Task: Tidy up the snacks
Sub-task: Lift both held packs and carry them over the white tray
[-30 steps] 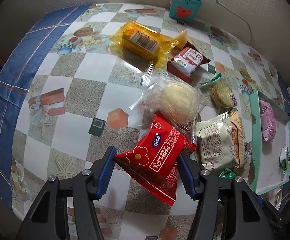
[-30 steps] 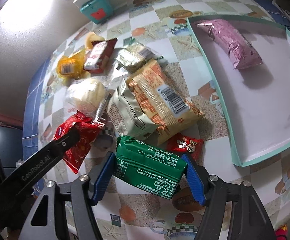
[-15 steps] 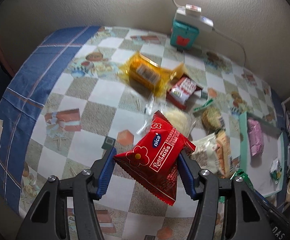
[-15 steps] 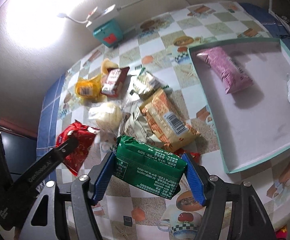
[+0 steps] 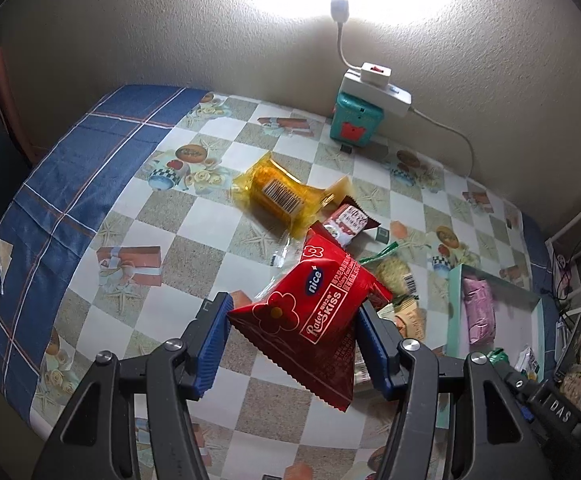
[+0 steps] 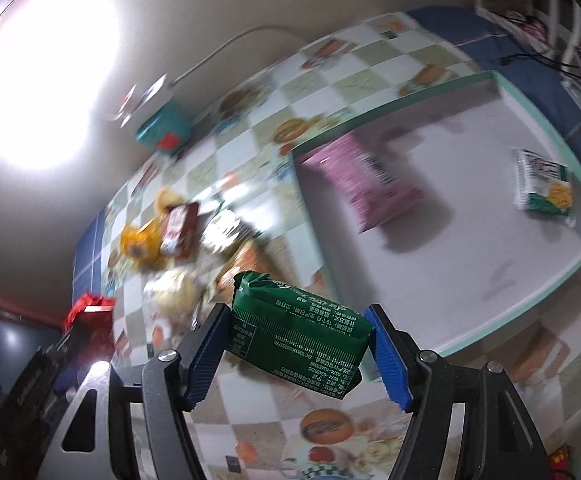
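My left gripper (image 5: 292, 340) is shut on a red "nice" snack packet (image 5: 314, 316), held well above the table. Beyond it lie a yellow packet (image 5: 278, 194), a small red-and-white packet (image 5: 348, 222) and more wrapped snacks. In the right wrist view my right gripper (image 6: 298, 350) is shut on a green snack packet (image 6: 296, 338), lifted off the checkered cloth. The white tray with a teal rim (image 6: 442, 92) sits just right of it, holding a pink packet (image 6: 366, 184) and a small green-and-white packet (image 6: 544, 186). The left gripper with its red packet (image 6: 90, 312) shows at the left edge.
A teal box (image 5: 354, 124) with a white power strip and lamp stands by the wall. A heap of loose snacks (image 6: 178, 232) lies left of the tray. The table's blue border (image 5: 70, 184) runs along the left edge. Cables and clutter (image 5: 574, 364) sit off the right end.
Both grippers have risen from the table with their packets, so the snacks below look smaller. The right gripper has also swung toward the tray, blurring its view.
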A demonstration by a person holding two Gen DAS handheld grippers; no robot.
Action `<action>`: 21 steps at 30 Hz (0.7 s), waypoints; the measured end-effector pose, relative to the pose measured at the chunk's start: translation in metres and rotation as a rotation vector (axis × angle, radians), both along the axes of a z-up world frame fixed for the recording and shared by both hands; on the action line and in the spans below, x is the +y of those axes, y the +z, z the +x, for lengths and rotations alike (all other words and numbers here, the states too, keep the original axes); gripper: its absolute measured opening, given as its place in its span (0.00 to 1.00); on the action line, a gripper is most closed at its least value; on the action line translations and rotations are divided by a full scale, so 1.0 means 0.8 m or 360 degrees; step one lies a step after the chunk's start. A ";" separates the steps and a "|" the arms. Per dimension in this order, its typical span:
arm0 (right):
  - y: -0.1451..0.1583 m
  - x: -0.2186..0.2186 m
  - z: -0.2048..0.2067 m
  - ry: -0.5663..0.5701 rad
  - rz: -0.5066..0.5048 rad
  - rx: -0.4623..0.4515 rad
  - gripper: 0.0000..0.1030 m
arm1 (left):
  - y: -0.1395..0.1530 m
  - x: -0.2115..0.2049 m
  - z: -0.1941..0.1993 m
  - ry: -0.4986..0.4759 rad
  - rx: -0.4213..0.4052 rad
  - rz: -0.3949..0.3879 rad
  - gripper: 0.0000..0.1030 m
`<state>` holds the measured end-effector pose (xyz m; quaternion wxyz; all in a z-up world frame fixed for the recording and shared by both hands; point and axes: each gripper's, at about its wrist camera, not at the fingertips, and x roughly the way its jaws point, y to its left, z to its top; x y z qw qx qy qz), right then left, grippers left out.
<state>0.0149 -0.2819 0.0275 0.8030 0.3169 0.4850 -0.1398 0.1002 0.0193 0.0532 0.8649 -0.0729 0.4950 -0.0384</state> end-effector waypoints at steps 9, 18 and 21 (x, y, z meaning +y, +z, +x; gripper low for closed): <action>0.001 -0.079 -0.034 -0.0263 0.0021 -0.0019 0.69 | 0.012 -0.033 -0.012 -0.0038 -0.0054 0.0016 0.60; -0.003 -0.154 -0.076 -0.0517 0.0009 -0.0010 0.69 | 0.012 -0.090 -0.025 -0.0145 -0.0064 0.0030 0.60; -0.004 -0.173 -0.088 -0.0576 0.0000 -0.0002 0.69 | 0.009 -0.117 -0.031 -0.0202 -0.0052 0.0041 0.60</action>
